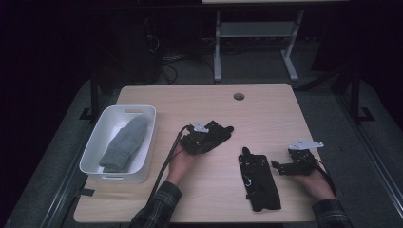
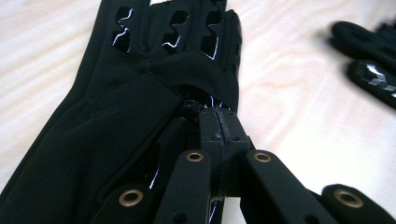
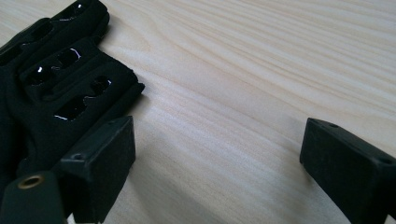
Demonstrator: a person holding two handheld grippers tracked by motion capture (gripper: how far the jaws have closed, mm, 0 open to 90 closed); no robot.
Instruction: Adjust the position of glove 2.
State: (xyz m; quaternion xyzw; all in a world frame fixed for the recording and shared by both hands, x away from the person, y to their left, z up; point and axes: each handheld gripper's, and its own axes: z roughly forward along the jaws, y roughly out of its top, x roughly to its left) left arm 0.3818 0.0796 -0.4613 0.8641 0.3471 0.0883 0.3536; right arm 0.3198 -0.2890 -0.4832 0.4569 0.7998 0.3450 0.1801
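The black glove point(image 2: 140, 93) pinched in the left tool point(image 1: 209, 135) sits at the middle of the surface point(image 1: 266, 109), its cuff caught between jaws pressed together on the fabric. A second black glove point(image 1: 259, 180) lies flat at the near right, untouched, just left of the right tool point(image 1: 280, 166), whose jaws stand spread and hold nothing. At the far left a white bin point(image 1: 92, 152) holds one grey sock point(image 1: 124, 142). Judging by this, the sorting looks partly done: one sock binned, two gloves left outside it.
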